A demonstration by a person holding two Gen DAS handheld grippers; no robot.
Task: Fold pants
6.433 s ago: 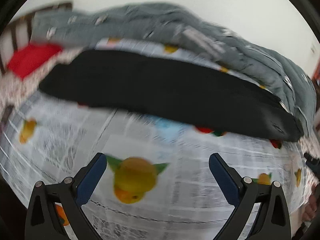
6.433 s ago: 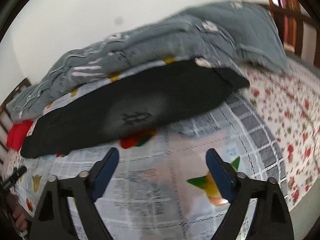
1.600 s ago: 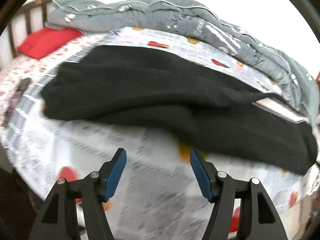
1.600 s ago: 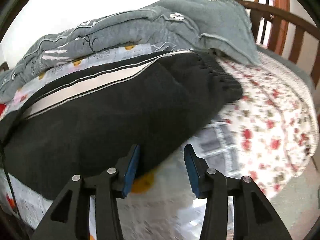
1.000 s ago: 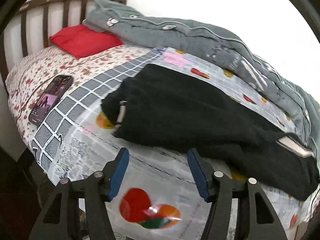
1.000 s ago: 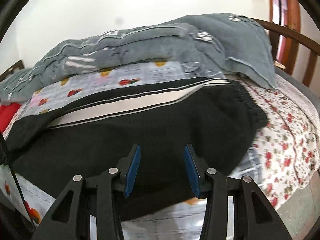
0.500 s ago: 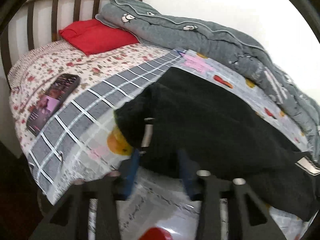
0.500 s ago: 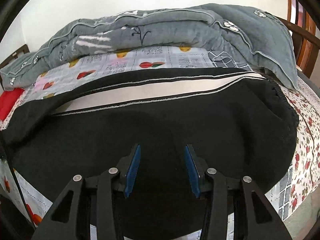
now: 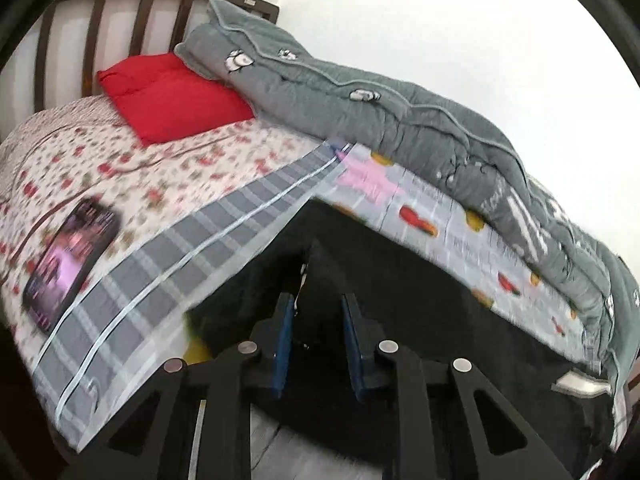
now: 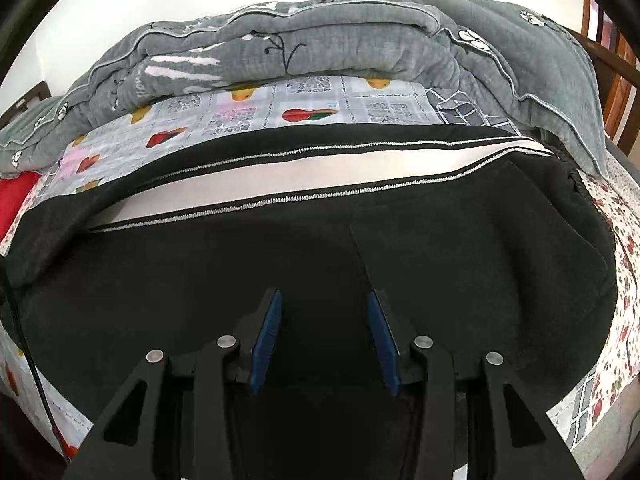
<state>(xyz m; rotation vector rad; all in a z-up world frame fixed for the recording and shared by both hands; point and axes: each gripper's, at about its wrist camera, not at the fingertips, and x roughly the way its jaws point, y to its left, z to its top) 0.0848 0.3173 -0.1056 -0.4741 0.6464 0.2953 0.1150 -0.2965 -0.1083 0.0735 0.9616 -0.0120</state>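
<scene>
Black pants (image 10: 440,264), left gripper (image 9: 318,312) closing over hem, right gripper (image 10: 324,312) angled down

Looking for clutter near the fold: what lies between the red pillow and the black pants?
Left wrist view: only flowered bedspread and checked mat between red pillow and pants.

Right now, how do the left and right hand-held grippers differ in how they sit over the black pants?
The left hand-held gripper has narrow jaws that have just been closing, with a raised fold of the black pants between them; the right hand-held gripper has wider jaws over flat fabric, gripping nothing. The left works at the pants' end near the phone, the right near the waistband. Both point down at the same garment.
</scene>
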